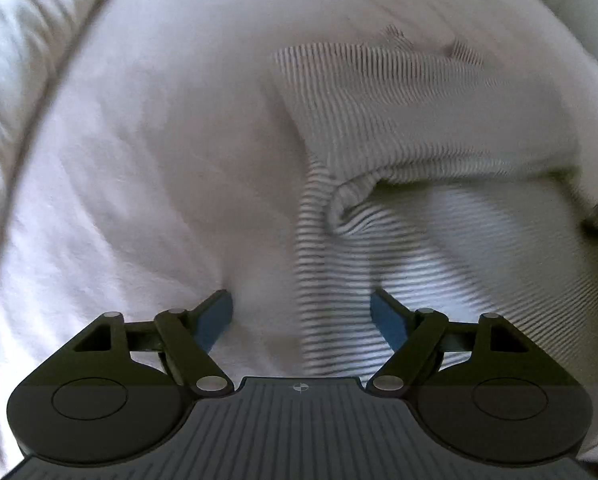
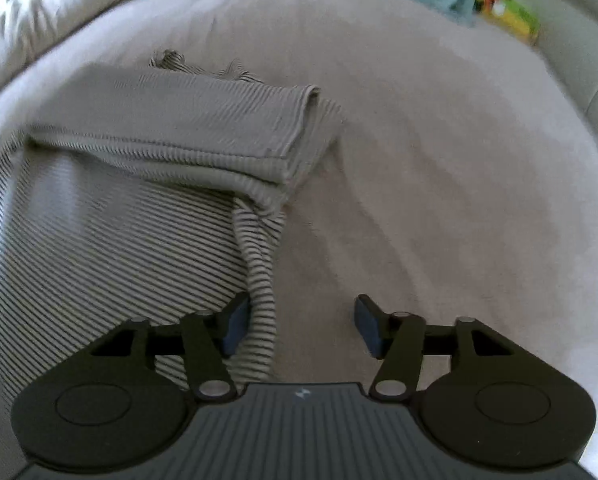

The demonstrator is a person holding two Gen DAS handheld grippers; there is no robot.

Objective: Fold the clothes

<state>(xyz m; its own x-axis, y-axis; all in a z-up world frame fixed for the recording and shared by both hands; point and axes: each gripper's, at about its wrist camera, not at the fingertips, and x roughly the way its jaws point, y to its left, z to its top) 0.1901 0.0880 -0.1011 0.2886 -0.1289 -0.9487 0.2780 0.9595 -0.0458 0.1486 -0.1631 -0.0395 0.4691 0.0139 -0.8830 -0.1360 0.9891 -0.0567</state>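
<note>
A striped shirt (image 2: 111, 240) lies partly folded on a bed (image 2: 439, 160), filling the frame's left. The right gripper (image 2: 301, 326), released, straddles its long edge, which runs straight ahead. The left gripper (image 1: 301, 320), also released, straddles the opposite edge, equally near.

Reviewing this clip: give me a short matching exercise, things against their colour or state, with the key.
Things:
1. striped garment
2. bed sheet
3. left gripper
4. colourful box

States:
A. plain pale surface beneath everything
B. open, jaws either side of a striped edge
C. far corner, yellow and green
D. partly folded, top layer doubled over

Pairs: 1-D, 2-A, 3-B, 4-C
</note>
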